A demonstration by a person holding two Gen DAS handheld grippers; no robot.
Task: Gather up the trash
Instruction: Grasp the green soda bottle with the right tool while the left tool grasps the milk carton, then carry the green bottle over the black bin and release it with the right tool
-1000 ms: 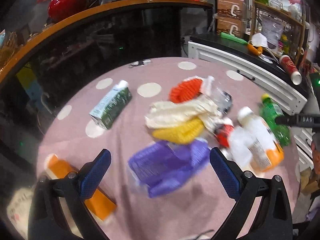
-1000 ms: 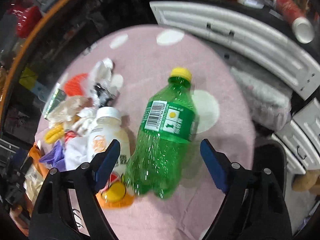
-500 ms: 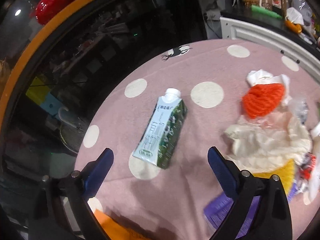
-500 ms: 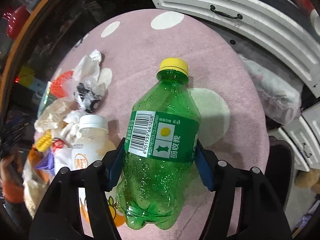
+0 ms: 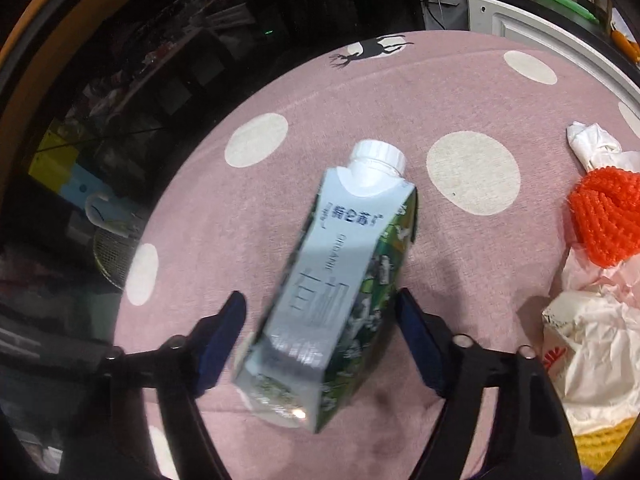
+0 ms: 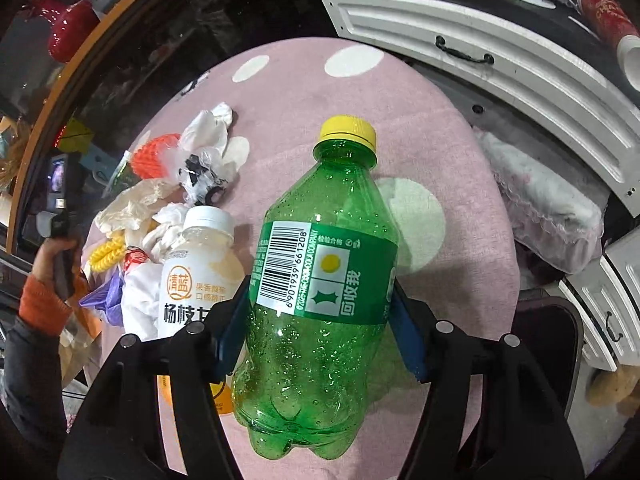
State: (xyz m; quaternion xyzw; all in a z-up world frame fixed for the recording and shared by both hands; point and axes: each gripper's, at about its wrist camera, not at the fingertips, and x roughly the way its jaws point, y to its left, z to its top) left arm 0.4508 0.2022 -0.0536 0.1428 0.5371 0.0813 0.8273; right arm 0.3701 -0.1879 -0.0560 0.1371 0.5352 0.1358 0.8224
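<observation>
A white and green milk carton (image 5: 340, 280) with a white cap lies on the pink dotted tablecloth (image 5: 460, 92). My left gripper (image 5: 320, 332) straddles its lower half; the right pad touches it, the left pad stands a little off. My right gripper (image 6: 320, 320) is shut on a green plastic bottle (image 6: 320, 300) with a yellow cap and holds it above the cloth. A white juice bottle (image 6: 200, 272) lies just left of it.
A heap of trash lies mid-table: orange foam net (image 5: 604, 212), white wrappers (image 5: 592, 360), yellow net (image 6: 106, 250), purple bag (image 6: 108, 292). A white cabinet with drawer handles (image 6: 500, 52) borders the table. A dark glass counter (image 5: 160, 60) runs behind.
My left gripper moved left from the trash heap onto the milk carton and narrowed around it. My right gripper closed on the green bottle and lifted it.
</observation>
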